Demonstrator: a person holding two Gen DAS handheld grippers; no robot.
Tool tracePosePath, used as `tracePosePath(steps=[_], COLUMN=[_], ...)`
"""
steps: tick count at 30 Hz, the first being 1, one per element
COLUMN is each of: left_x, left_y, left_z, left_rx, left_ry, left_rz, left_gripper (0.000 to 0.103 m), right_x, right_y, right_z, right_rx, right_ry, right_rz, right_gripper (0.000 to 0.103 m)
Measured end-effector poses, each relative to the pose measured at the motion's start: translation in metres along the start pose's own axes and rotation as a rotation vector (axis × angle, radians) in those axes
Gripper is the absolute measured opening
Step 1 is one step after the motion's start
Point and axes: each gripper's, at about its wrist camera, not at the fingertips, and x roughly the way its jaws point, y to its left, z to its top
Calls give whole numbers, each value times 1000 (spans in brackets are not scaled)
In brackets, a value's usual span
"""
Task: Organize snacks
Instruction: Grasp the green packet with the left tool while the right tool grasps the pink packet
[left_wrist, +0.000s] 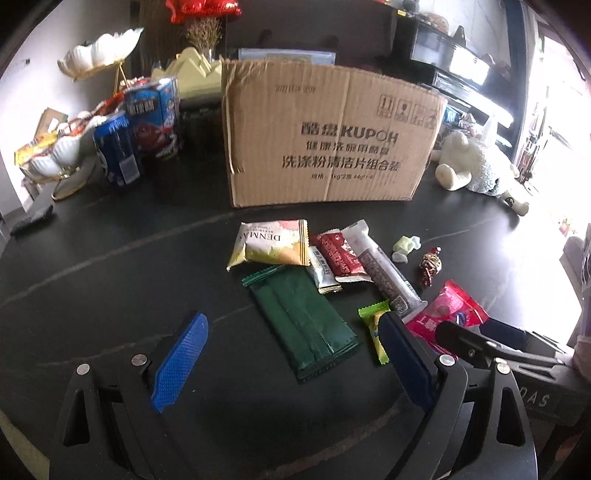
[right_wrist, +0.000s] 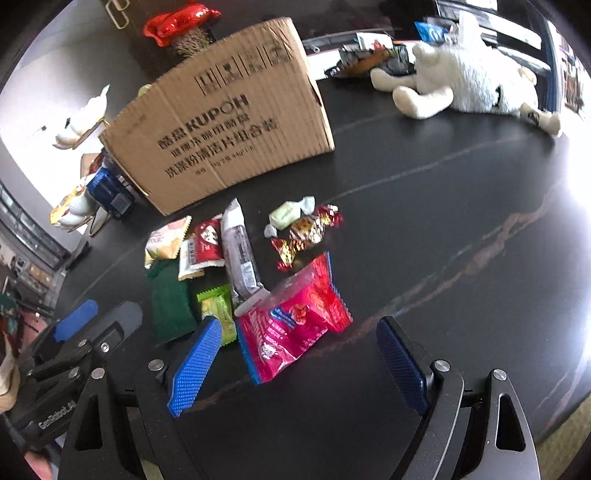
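Left gripper (left_wrist: 291, 358): your fingers stand wide apart, holding nothing; they hang above the near end of the green packet.
Right gripper (right_wrist: 295, 363): your fingers are spread wide and empty, straddling the near end of the pink pouch.
Green packet (left_wrist: 304, 321): flat on the worktop (left_wrist: 110, 266), long side running away from you.
Pink pouch (right_wrist: 295, 317): lies at the right of the pile, its far edge touching the grey bar.
Lime sachet (right_wrist: 218, 310): just beside the right gripper's left finger, between packet and pouch.
Grey bar (left_wrist: 380, 266): slanted, with the red wrapper (left_wrist: 338, 254) and a white sachet (left_wrist: 321, 273) overlapping beside it.
Pale biscuit pack (left_wrist: 271, 242): farthest of the pile on the left, nearest the box.
Loose sweets: a pale green candy (left_wrist: 404, 247) and a red foil candy (left_wrist: 430, 264), apart from the rest.
Cardboard box (left_wrist: 328, 136): upright behind the snacks; probably where they go.
Risk: your two grippers sit close together, so closing in may knock them or drag the lime sachet along.
Risk: glossy flat wrappers may slide from your fingers rather than lift.
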Motion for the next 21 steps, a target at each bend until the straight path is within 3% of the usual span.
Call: tracePosePath(steps=[7, 18, 21], left_x=[20, 46, 45], left_y=[1, -3, -3], left_z=[3, -1, -1], left_rx=[-24, -26, -14], left_ry=[5, 31, 18], left_rz=[9, 47, 66], left_gripper=[89, 78, 65], right_x=[5, 7, 7], right_y=[3, 10, 12], right_z=[2, 1, 1], right_rx=[-27, -77, -89], right_ry=[-13, -37, -42], right_rz=[-26, -59, -57], right_gripper=[85, 65, 59])
